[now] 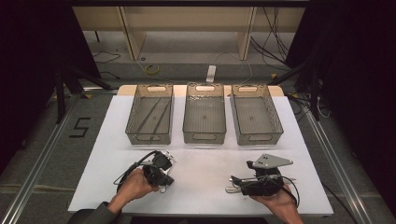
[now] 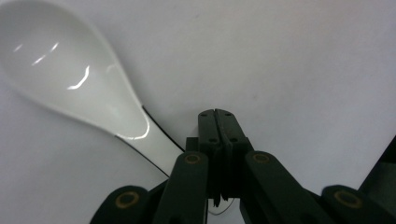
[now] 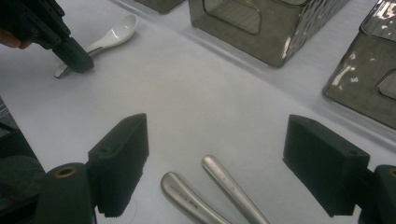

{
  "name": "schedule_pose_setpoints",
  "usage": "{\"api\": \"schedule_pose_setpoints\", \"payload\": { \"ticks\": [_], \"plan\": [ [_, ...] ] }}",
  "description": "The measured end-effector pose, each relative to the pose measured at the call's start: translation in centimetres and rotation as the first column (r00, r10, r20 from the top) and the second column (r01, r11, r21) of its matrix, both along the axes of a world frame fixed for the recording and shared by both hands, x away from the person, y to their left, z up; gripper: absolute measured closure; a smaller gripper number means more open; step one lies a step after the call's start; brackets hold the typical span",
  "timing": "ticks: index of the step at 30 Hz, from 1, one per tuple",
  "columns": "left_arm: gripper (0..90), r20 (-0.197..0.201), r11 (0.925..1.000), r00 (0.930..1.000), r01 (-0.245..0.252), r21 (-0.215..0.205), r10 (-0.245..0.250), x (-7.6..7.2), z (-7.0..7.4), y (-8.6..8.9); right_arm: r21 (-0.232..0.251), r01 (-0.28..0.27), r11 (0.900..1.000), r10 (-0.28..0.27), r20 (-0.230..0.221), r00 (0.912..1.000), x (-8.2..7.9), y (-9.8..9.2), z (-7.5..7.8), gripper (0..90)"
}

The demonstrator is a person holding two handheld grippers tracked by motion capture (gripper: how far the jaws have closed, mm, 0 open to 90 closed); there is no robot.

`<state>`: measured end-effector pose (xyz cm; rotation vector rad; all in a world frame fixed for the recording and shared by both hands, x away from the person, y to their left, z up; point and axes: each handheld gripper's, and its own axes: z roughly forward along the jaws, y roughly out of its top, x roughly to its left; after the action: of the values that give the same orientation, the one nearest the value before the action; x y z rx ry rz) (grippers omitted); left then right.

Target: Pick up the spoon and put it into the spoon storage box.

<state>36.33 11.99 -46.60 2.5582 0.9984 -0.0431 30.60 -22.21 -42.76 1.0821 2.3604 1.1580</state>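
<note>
White table (image 1: 201, 186) in high view: three grey bins (image 1: 204, 114) at the back, left one holding chopsticks (image 1: 154, 114), others looked empty. Left gripper view: left gripper (image 2: 217, 116) clamped on ceramic spoon (image 2: 70, 79) handle, not yet lifted. Right gripper view: right gripper (image 3: 217, 163) stood agape over two metal handles (image 3: 210, 191), ungrasped.

A white table (image 1: 201, 186) carries three grey bins in a row along its far side — left bin (image 1: 150, 114), middle bin (image 1: 204, 114), right bin (image 1: 256, 114). On the near left lies a white spoon (image 2: 79, 88), flat on the surface. On the near right lie two metal handles (image 3: 205, 191) side by side — their far ends hidden.
</note>
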Motion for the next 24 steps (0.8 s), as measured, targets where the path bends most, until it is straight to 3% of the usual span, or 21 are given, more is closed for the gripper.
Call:
{"api": "schedule_pose_setpoints", "payload": {
  "ticks": [8, 13, 19, 24],
  "plan": [
    [88.8, -0.016, 0.9987, 0.9992, -0.036, 0.035, 0.036, 0.6, 0.1, 1.8, -0.004, 0.002, 1.0, -0.002, 0.001, 1.0, 0.0, 0.0, 0.0, 23.2],
    [88.8, -0.004, 0.998, 0.9992, -0.04, 0.049, 0.04, 0.7, 0.2, 2.2, -0.003, 0.003, 1.0, -0.003, 0.0, 1.0, 0.0, 0.0, 0.0, 23.2],
    [85.4, 0.027, 0.9989, 0.9986, -0.045, -0.014, 0.046, 0.6, 1.5, 2.4, -0.001, 0.009, 1.0, -0.009, 0.003, 1.0, 0.0, -0.1, 0.1, 23.3],
    [69.4, 0.073, 0.9939, 0.9921, -0.098, -0.051, 0.102, 0.9, 2.6, 3.1, -0.002, 0.008, 1.0, -0.008, 0.003, 1.0, 0.1, -0.1, 0.1, 23.3]
  ]
}}
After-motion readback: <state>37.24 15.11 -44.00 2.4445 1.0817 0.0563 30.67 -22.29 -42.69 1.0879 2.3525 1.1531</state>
